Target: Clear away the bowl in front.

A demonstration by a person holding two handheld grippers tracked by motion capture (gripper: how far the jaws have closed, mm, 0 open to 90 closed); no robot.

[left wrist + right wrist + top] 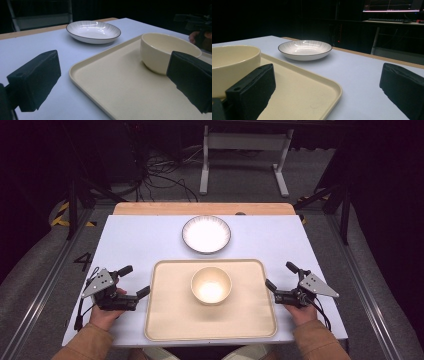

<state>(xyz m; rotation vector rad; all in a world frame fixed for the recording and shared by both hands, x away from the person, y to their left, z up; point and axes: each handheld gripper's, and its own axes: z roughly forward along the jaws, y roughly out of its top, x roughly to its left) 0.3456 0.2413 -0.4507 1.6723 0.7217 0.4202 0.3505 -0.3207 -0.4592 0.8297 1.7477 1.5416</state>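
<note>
A cream tray (pixel 170 320) lies at the near middle of the white table, and a cream bowl (pixel 211 285) stands upright in it. Beyond the tray sits an empty white plate (pixel 206 234) with a dark rim. My left gripper (pixel 140 279) is open at the tray's left edge with nothing between its jaws. In the left gripper view one pad (pixel 37 80) is over the table and the other is over the tray (pixel 105 85), near the bowl (pixel 162 52). My right gripper (pixel 277 274) is open and empty at the tray's right edge (pixel 332 87).
The table's wooden far edge (pixel 205 208) runs behind the plate. On the floor beyond it are a white metal stand (pixel 245 150) and cables. Bare tabletop (pixel 130 240) stretches on both sides of the plate.
</note>
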